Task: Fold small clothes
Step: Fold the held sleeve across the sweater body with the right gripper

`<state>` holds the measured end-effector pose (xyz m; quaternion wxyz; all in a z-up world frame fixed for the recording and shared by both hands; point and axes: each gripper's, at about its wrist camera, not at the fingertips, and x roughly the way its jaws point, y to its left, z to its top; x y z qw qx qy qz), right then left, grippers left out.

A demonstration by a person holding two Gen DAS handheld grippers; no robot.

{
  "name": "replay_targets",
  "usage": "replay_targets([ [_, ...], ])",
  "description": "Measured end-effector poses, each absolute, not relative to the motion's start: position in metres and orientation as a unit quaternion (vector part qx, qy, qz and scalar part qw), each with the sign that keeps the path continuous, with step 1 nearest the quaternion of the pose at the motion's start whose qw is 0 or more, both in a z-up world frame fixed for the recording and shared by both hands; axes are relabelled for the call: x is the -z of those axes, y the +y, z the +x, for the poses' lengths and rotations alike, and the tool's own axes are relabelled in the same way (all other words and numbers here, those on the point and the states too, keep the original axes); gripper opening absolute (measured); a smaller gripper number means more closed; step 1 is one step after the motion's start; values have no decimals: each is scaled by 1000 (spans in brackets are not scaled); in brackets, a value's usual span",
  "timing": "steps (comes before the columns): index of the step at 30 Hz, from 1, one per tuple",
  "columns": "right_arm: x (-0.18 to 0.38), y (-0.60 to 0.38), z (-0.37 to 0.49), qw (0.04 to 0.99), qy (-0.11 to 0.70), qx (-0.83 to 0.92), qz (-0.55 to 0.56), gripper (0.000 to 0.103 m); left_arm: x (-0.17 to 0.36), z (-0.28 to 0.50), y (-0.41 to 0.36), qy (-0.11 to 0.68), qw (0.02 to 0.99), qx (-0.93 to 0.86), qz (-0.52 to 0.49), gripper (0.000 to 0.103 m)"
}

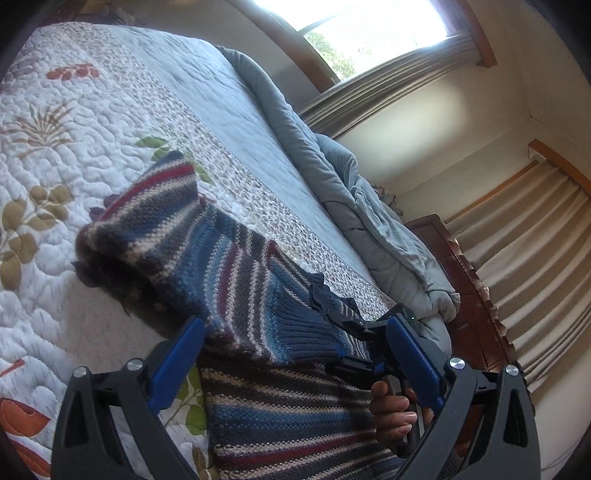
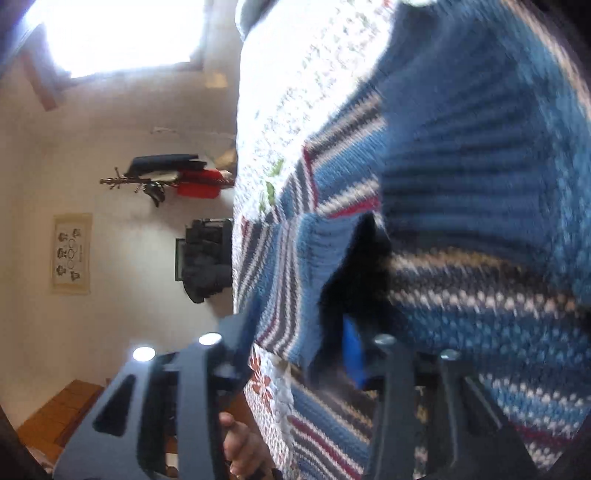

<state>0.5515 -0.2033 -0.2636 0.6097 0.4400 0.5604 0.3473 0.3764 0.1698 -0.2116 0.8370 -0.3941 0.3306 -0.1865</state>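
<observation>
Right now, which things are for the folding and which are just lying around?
For the folding:
- striped knit sweater
- left hand-held gripper
- right hand-held gripper
- quilted bedspread it lies on

Just lying around:
- grey-blue comforter
- curtains
- wall poster
- coat rack

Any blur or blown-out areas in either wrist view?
Left wrist: sharp, though the window is overexposed and the fisheye bends the bed. Right wrist: motion blur smears the sweater, and its window is blown white.
</observation>
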Motion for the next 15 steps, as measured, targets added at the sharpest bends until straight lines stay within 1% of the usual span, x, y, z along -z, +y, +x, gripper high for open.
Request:
replay_targets([
  [1, 262, -201, 553, 612, 562, -351, 431, 29, 211, 375, 171, 330, 837, 184, -395, 99],
  [2, 262, -197, 553, 616, 566, -352, 419, 21, 211, 374, 172, 329, 837, 183, -396, 99],
  [3, 263, -190, 555, 622, 574, -350, 401, 9, 211, 374, 172, 329, 838, 182, -395, 99],
  [5, 264, -187, 557, 638, 585, -336, 370, 7, 212, 374, 173, 330, 838, 180, -395, 99],
  [8, 252, -195, 560, 659, 579, -327, 350, 6, 217, 376, 173, 337, 836, 175, -397, 99],
  [15, 193, -218, 583, 710, 556, -318, 291, 6, 218, 376, 170, 338, 837, 177, -393, 99],
])
